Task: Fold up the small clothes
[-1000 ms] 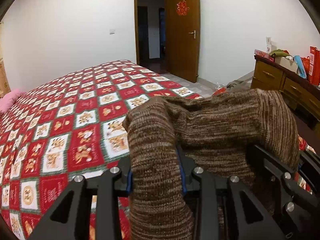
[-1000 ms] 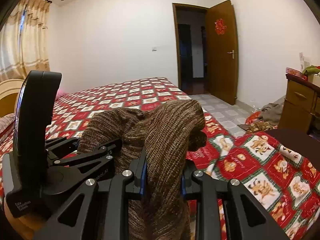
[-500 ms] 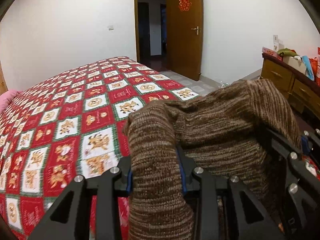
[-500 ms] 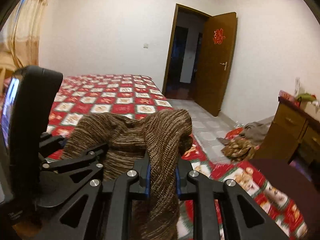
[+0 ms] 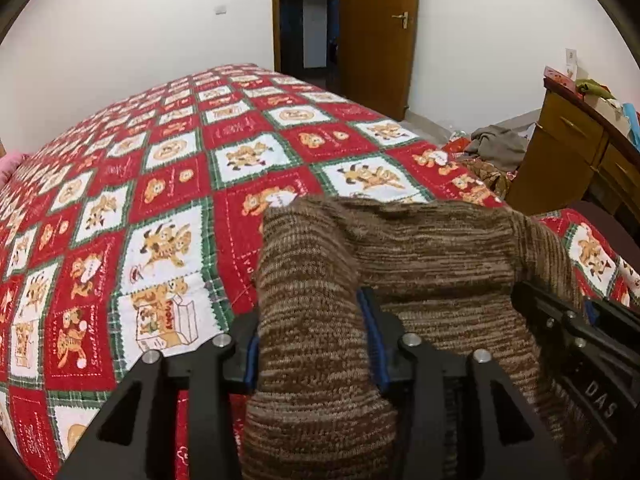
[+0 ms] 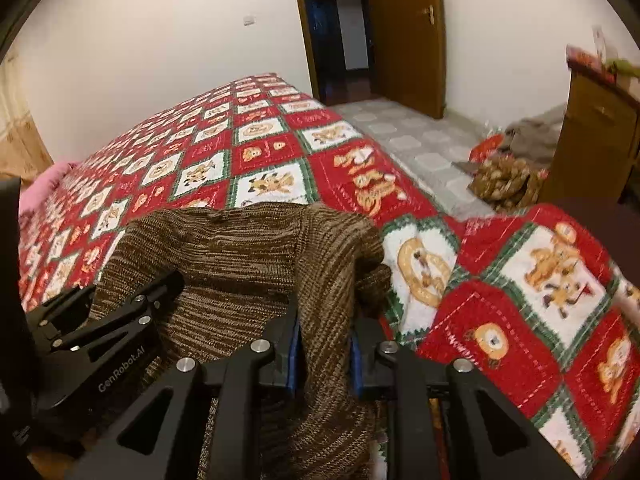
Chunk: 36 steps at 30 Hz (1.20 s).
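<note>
change: I have tipped both grippers down since a second ago; bed [image 5: 168, 184] now fills the view, so lay-down is near | left gripper [image 5: 312, 344] clamps sweater [image 5: 432, 248]; right gripper [image 6: 324, 344] clamps its other end | sweater hangs between them, above the bed

You hold the sweater [image 5: 420, 256] stretched between your left gripper [image 5: 312, 344] and right gripper [image 6: 324, 344], above the near edge of the bed [image 5: 168, 184]. Behind the bed stands the door [image 5: 378, 36]; right of it, clothes [image 6: 504, 184] lie on the floor beside the dresser [image 5: 576, 156].
</note>
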Available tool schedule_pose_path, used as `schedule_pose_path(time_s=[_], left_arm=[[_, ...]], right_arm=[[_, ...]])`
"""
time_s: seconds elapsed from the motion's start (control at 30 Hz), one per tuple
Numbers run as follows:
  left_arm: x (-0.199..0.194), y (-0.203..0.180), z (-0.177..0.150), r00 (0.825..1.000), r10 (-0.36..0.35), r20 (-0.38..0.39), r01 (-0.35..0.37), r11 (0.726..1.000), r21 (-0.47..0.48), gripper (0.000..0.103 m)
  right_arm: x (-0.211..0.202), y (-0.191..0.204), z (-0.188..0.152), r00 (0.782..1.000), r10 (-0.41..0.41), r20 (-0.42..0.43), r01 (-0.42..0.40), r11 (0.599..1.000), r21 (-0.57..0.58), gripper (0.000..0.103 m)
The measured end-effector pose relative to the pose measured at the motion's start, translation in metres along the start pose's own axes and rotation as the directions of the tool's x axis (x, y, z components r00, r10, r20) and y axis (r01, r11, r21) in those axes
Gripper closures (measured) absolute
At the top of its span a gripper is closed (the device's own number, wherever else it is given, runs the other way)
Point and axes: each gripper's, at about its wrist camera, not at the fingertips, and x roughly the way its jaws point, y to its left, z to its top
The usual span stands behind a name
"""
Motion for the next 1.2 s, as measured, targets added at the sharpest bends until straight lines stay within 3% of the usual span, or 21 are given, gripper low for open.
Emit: schedule_pose_path(time_s=[0.07,0.17,0.23,0.3,0.33,0.4,0.47,0.53,0.63,0.77,0.97,1.2], left_arm=[[0.003,0.003,0.002,1.0,-0.003,-0.006,0.003,1.0,-0.007,0.051],[0.004,0.007,0.001,1.0,-0.02,-0.007,0.02,1.0,-0.018,0.05],[0.004,0.008,0.001,1.0,-0.017,-0.008,0.017,1.0,-0.025,0.048],[0.004,0.006,0.001,1.0,-0.004,-0.006,0.004,1.0,-0.018,0.047],[0.003,0.005,0.001,1.0,0.002,-0.004,-0.002,1.0,-0.013,0.047],[0.003,0.004,0.0,1.0,0.012,-0.001,-0.012,1.0,-0.004,0.047],[0.002,0.003,0.0,1.0,0.016,0.0,-0.016,1.0,0.002,0.047],[0.003,0.003,0.0,1.0,0.021,-0.001,-0.021,1.0,0.009,0.046],[0.003,0.003,0.0,0.999,0.038,-0.003,-0.038,0.998,0.04,0.039],[0.002,0.006,0.002,0.998,0.055,-0.003,-0.055,0.995,0.083,0.026],[0.004,0.023,0.002,0.999,0.032,-0.026,-0.03,0.996,0.084,0.013],[-0.03,0.021,-0.005,0.999,0.051,-0.008,-0.05,0.993,0.108,0.015]], right_arm=[[0.001,-0.008,0.004,1.0,0.002,-0.015,-0.001,0.999,0.041,0.061],[-0.014,-0.028,-0.001,0.998,0.05,0.024,-0.053,0.988,0.148,0.061],[-0.036,-0.034,-0.006,0.994,0.028,0.102,-0.045,0.984,0.174,0.061],[-0.049,-0.026,-0.005,0.989,-0.018,0.15,0.0,0.993,0.12,0.065],[-0.054,-0.018,-0.001,0.984,-0.034,0.174,0.023,0.997,0.067,0.075],[-0.055,-0.007,0.006,0.982,-0.041,0.185,0.038,0.999,0.019,0.08],[-0.046,0.003,0.013,0.986,-0.014,0.166,0.017,1.0,-0.014,0.081],[-0.023,0.011,0.019,0.996,-0.005,0.094,0.009,0.999,-0.051,0.081],[0.02,0.008,0.014,0.995,-0.085,-0.059,0.081,0.994,-0.072,0.082],[0.027,-0.001,0.019,0.996,-0.072,-0.061,0.071,0.997,-0.014,0.085],[0.035,0.007,0.022,0.985,-0.164,-0.045,0.162,0.986,-0.052,0.085],[0.039,0.003,0.029,0.984,-0.179,-0.022,0.178,0.983,-0.041,0.085]])
